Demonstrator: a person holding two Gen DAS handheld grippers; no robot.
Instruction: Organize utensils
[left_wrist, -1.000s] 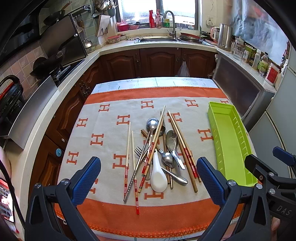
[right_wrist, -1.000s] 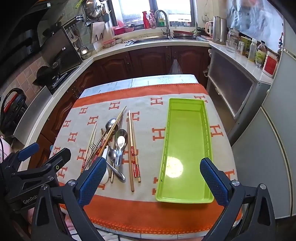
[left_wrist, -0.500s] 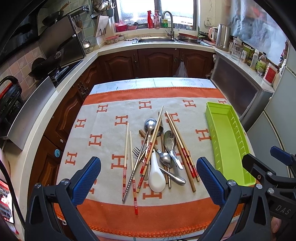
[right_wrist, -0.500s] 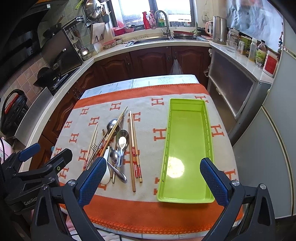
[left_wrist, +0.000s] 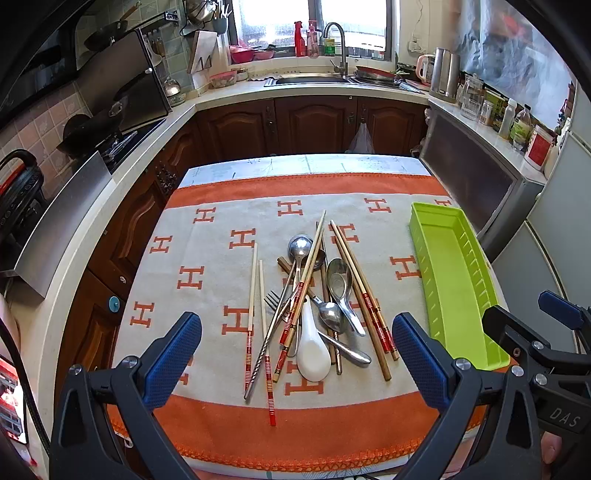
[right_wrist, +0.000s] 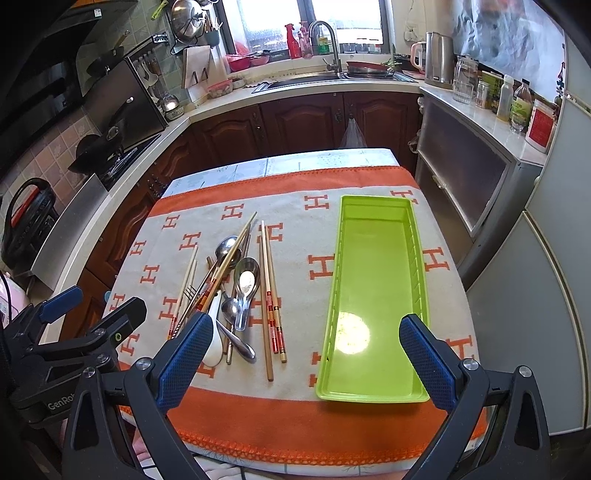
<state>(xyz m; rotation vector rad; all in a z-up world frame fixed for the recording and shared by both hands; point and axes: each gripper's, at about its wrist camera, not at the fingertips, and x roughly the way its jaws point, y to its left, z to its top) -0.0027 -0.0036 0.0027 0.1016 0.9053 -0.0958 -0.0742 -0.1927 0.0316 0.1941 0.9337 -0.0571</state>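
Note:
A pile of utensils lies mid-table on the orange and cream cloth: a white ceramic spoon (left_wrist: 313, 354), metal spoons (left_wrist: 338, 284), a fork (left_wrist: 274, 300) and several chopsticks (left_wrist: 369, 314). The pile also shows in the right wrist view (right_wrist: 236, 295). A long green tray (left_wrist: 456, 280) lies empty at the right; it also shows in the right wrist view (right_wrist: 376, 295). My left gripper (left_wrist: 297, 363) is open and empty, above the near end of the pile. My right gripper (right_wrist: 306, 360) is open and empty, above the tray's near end.
The table's near edge (left_wrist: 295, 458) has an orange fringe. Kitchen counters, a stove (left_wrist: 110, 140) at the left and a sink (left_wrist: 317, 79) at the back surround the table. A fridge (right_wrist: 546, 295) stands at the right.
Both grippers have moved slightly forward toward the table; the utensils and tray have not moved. Both stay open.

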